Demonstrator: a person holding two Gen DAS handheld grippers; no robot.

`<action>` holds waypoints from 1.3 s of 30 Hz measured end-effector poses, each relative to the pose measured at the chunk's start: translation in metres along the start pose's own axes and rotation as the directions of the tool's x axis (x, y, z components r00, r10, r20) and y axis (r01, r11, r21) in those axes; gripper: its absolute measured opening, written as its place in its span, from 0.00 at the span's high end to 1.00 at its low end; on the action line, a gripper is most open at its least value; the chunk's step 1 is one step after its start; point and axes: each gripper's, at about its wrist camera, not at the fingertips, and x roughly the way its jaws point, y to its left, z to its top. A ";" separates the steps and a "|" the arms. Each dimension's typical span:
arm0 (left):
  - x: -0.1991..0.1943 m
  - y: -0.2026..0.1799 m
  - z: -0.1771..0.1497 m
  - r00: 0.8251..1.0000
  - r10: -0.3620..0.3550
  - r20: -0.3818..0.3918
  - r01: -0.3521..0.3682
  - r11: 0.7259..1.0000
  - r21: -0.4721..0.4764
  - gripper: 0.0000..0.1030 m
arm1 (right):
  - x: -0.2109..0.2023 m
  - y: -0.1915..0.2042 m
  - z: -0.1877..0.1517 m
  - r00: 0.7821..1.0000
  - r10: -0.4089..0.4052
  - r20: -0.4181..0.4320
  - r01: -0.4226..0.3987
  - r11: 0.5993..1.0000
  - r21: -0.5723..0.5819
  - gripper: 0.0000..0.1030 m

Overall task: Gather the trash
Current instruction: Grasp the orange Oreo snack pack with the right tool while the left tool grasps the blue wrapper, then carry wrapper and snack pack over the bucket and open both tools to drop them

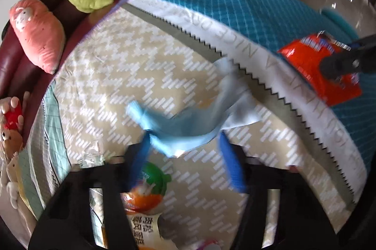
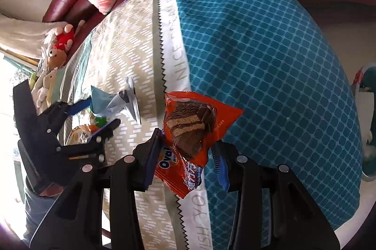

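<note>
Both grippers busy with wrappers over the cloth-covered surface

The right gripper (image 2: 188, 151) has its fingers (image 2: 150, 156) narrowed on the orange snack wrapper (image 2: 199, 128), held clear above the blue checked cloth (image 2: 258, 50); the left gripper (image 1: 185, 163) has the pale blue wrapper (image 1: 188, 125) between its blue fingers (image 1: 138, 156), seemingly pinched, though blur hides contact. Judged best: firm that pinch before lifting, carry both wrappers together, then fetch the green-and-orange packet (image 1: 145, 193) lying below
</note>
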 end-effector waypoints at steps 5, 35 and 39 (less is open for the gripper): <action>0.015 0.003 -0.001 0.998 -0.050 -0.036 0.048 0.998 -0.047 0.92 | 0.000 -0.016 0.001 1.000 0.014 -0.002 -0.014 1.000 0.026 0.61; 0.002 -0.041 0.043 0.993 -0.117 0.000 0.115 0.973 0.198 0.90 | -0.043 -0.079 -0.022 0.998 0.050 0.027 -0.052 0.994 0.097 0.60; -0.007 -0.041 0.039 0.983 -0.184 0.005 0.182 0.975 0.130 0.91 | -0.046 -0.083 -0.021 0.997 0.062 0.036 -0.066 0.993 0.098 0.60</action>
